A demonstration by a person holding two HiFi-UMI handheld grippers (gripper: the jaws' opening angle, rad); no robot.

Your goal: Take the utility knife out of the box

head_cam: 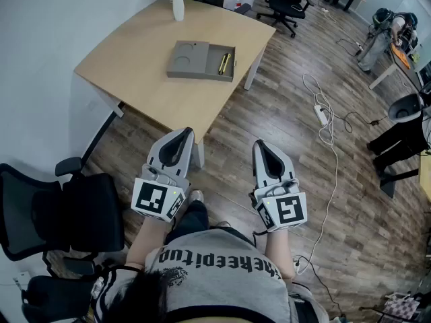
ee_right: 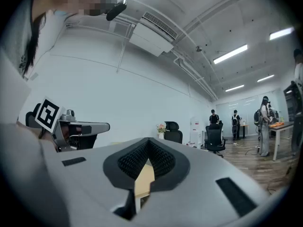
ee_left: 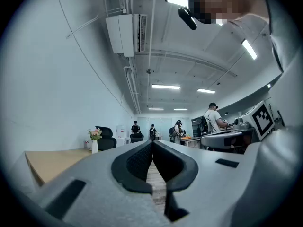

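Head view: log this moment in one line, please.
stage: knife not yet reached | left tool: shut, empty | right tool: shut, empty | knife: in box on table

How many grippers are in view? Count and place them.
2. The left gripper, shut, points at the table; the right gripper, also shut, is beside it over the floor.

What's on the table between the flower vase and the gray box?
Nothing. In the head view, only bare tabletop lies between the vase and the box, which stand apart.
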